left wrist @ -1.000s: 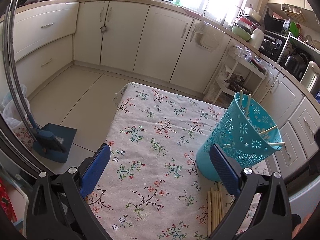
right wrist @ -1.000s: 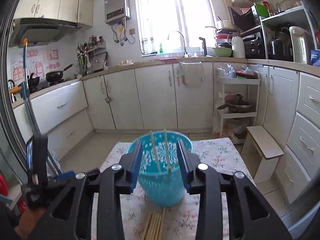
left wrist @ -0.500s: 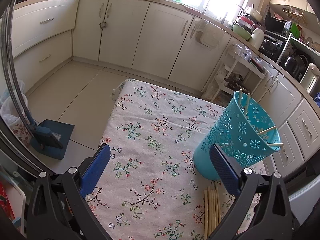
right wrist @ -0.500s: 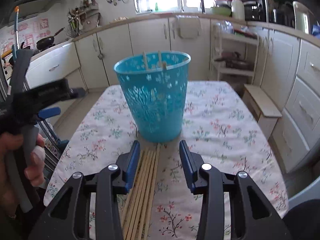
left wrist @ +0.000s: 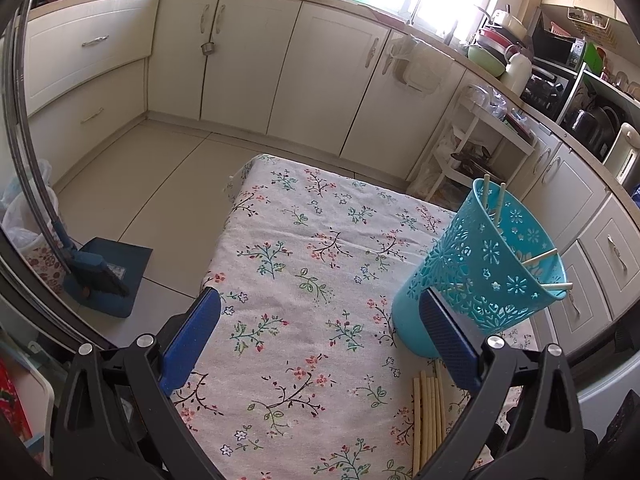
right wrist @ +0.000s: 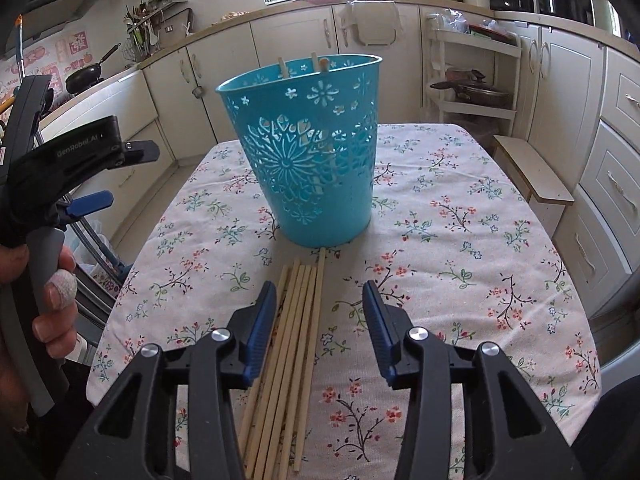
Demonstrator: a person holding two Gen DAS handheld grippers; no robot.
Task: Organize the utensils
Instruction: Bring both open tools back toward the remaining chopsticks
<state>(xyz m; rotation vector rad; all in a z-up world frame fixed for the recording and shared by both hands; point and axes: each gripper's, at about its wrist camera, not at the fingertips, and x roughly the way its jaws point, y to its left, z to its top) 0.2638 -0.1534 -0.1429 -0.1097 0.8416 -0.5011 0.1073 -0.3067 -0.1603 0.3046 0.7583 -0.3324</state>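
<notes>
The right gripper [right wrist: 320,312] hangs low over the desk [right wrist: 460,240] with its blue-padded jaws spread apart and nothing between them but the near ends of a bundle of wooden chopsticks [right wrist: 292,320], which lie flat on the flowered cloth – most of the sticks sit just inside the gripper's left pad, a couple run under it. Whether the pads touch the sticks is hard to tell from this angle; they seem to be just above them. Straight ahead of this gripper, past the far tips of the bundle, stands a turquoise cut-out basket [right wrist: 308,152], upright, and one stick's tip reaches its base. A few chopsticks already stand inside it, their ends poking over the far rim. The left gripper [left wrist: 320,332] is held above the desk's near left side with its jaws wide apart and empty – the basket [left wrist: 480,276] rises just beyond its right pad, and the loose chopsticks [left wrist: 430,416] lie below and inside that same pad. In the right wrist view the left gripper [right wrist: 116,176] shows to the far left, gripped by a hand [right wrist: 48,292].
</notes>
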